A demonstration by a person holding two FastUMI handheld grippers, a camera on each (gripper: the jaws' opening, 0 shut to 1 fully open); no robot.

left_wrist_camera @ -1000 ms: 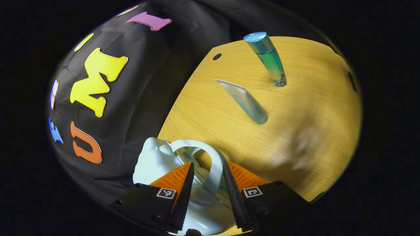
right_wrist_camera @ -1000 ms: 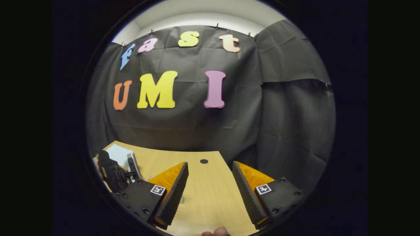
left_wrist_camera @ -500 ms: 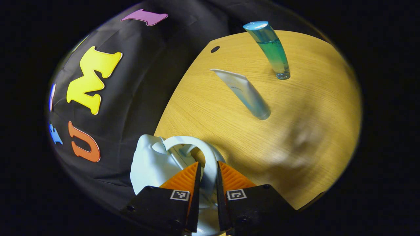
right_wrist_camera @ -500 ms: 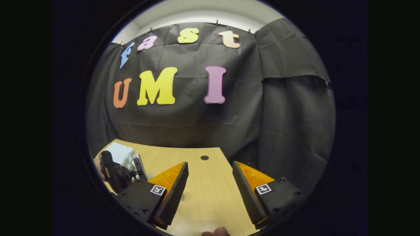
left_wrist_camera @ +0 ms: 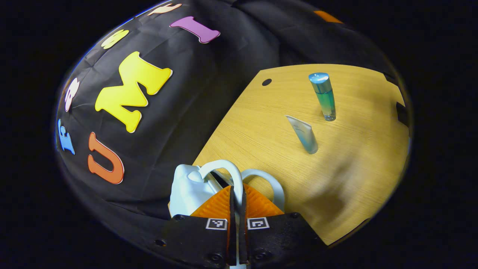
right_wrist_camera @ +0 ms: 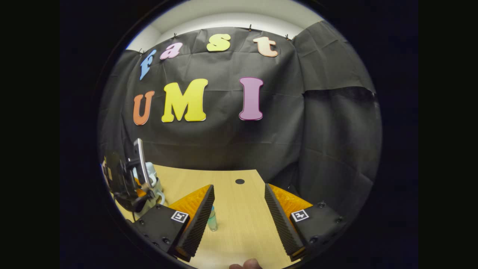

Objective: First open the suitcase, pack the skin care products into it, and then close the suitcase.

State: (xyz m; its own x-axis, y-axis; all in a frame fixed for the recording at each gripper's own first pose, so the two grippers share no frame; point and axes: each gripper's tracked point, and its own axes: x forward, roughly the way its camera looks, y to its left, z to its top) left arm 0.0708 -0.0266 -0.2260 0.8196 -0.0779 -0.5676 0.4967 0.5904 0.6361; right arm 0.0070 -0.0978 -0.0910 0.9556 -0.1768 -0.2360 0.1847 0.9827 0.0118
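At the counter's (left_wrist_camera: 354, 157) edge nearest the cloth wall, I'm pinching one white handle (left_wrist_camera: 224, 170) of the pale blue suitcase (left_wrist_camera: 186, 186) with my left gripper (left_wrist_camera: 236, 209), its orange fingers (left_wrist_camera: 218, 201) pressing together on that loop while the second handle (left_wrist_camera: 267, 181) is arching free just beside them. I'm judging this as the opening step: the two handles are standing apart, so the next move is calling for a steady pull on the pinched one to swing that half away without dragging the whole case off the edge. Out toward the middle of the counter, the teal bottle (left_wrist_camera: 324, 95) is standing upright and the pale tube (left_wrist_camera: 304, 133) is standing on its cap near it, both waiting to be packed.

The right gripper view is giving me what the left gripper view isn't: my left gripper's black body from the side, sitting over the suitcase at the counter's left edge. There, my right gripper (right_wrist_camera: 239, 209) is hovering with fingers spread wide, holding nothing, with the bottle's foot peeking beside its left finger.
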